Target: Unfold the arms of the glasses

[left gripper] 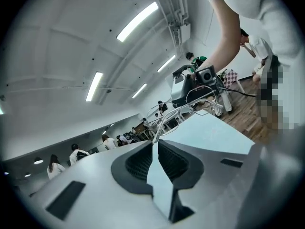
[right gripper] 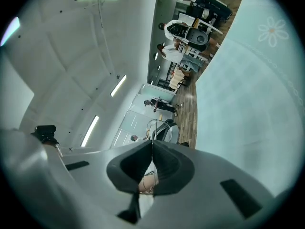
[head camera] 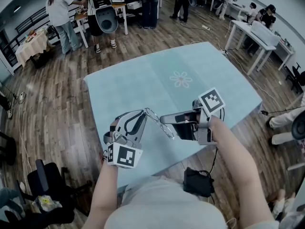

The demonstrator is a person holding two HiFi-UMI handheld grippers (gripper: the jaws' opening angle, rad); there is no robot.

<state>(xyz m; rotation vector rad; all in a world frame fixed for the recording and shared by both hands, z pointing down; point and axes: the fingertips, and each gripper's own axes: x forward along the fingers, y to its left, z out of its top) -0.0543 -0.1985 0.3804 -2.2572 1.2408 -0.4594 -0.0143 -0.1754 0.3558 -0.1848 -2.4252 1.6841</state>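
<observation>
Thin wire-framed glasses [head camera: 167, 128] hang in the air between my two grippers, above the near edge of the light-blue table [head camera: 157, 75]. My left gripper [head camera: 145, 111] is shut on one thin metal end of the glasses; in the left gripper view the wire [left gripper: 167, 120] runs out of the pinched tips [left gripper: 153, 140] towards the right gripper [left gripper: 195, 82]. My right gripper [head camera: 163, 119] is shut on the other side of the frame. In the right gripper view a wire loop [right gripper: 153, 126] shows just past the closed tips [right gripper: 152, 142]. Both grippers point level, towards each other.
The tablecloth bears a flower print [head camera: 181, 79]. A black bag [head camera: 198, 181] lies on the wooden floor by the near table edge. Several people stand among tables at the back [head camera: 100, 8]; white desks [head camera: 257, 32] stand at the right.
</observation>
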